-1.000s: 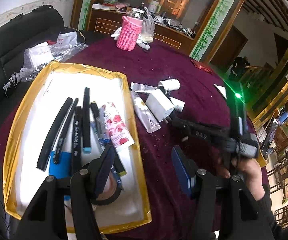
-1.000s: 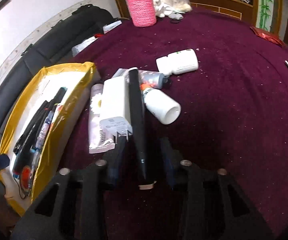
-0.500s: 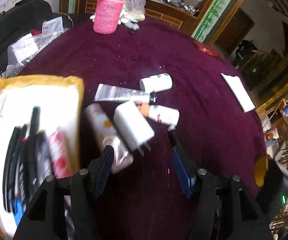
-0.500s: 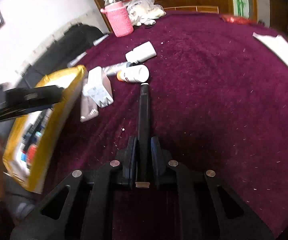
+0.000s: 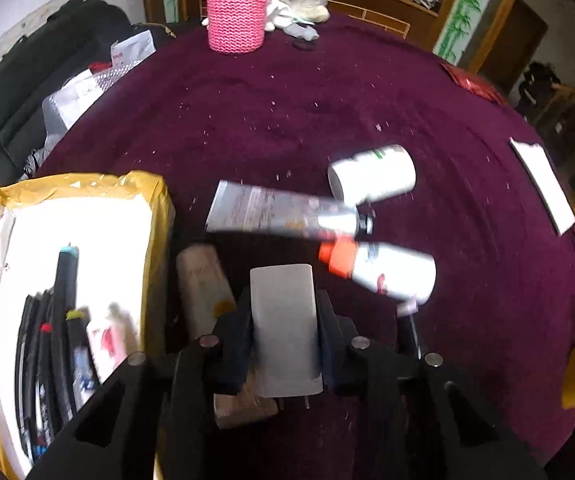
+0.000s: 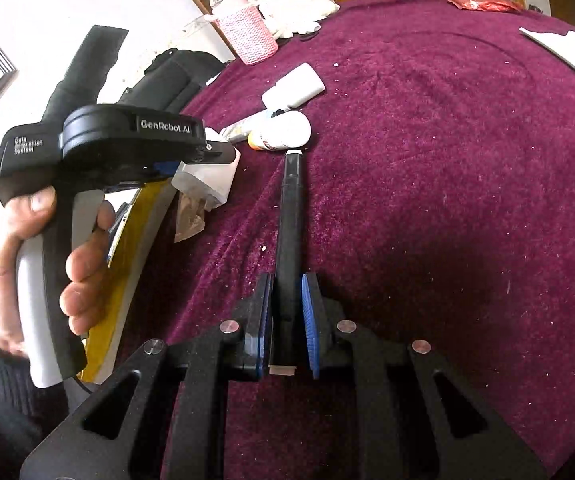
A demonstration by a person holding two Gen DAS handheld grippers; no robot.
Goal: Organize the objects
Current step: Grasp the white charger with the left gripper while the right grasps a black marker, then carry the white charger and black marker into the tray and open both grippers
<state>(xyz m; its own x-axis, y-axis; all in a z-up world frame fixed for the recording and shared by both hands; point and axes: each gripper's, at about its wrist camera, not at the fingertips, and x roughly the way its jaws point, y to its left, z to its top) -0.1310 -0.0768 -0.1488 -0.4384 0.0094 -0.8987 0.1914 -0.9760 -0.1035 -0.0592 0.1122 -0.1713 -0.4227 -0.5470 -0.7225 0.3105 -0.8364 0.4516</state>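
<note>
One round worktop [image 5: 467, 320] wore purple velvet. Beside the tray [image 5: 155, 216], the left hand-held gripper [image 5: 283, 344] clamped a white charger [image 5: 283, 320]; the right hand-held gripper [image 6: 283, 320] pinched a black pen [image 6: 289, 220].

fuzzy plush tablecloth [image 5: 287, 120] (lint-flecked), smooth matt plastic charger [image 5: 283, 320], knitted pink basket [image 5: 236, 16].

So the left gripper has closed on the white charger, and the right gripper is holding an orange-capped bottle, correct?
Not quite. The left gripper does clamp the white charger, but the right gripper holds a black marker pen, as the right wrist view shows. The orange-capped bottle lies on the tablecloth beyond the pen's tip.
</note>
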